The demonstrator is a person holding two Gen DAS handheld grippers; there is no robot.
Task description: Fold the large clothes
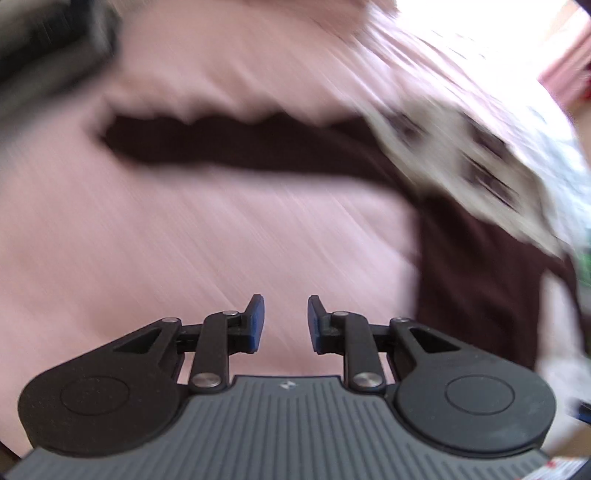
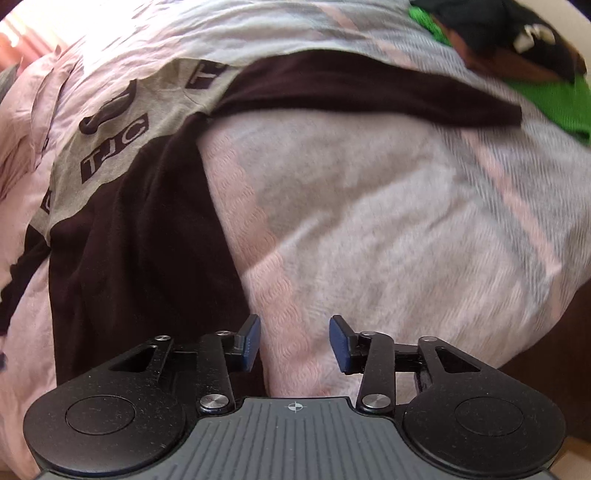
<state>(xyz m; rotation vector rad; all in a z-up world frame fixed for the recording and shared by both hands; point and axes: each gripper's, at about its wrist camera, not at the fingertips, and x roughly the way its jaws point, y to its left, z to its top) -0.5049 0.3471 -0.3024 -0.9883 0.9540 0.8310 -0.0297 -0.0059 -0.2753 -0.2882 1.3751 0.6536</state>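
A dark brown long-sleeved shirt with a grey printed chest panel lies spread on a pink and grey bedcover. One sleeve stretches out to the right in the right wrist view. The left wrist view is blurred: the other sleeve runs leftward, and the body lies at right. My left gripper hovers open over bare pink cover, left of the shirt body. My right gripper is open and empty, just right of the shirt's side edge.
A bright green garment with a dark cap-like item on it lies at the far right of the bed. The pink bedcover surrounds the shirt. The bed's edge drops away to dark brown at lower right.
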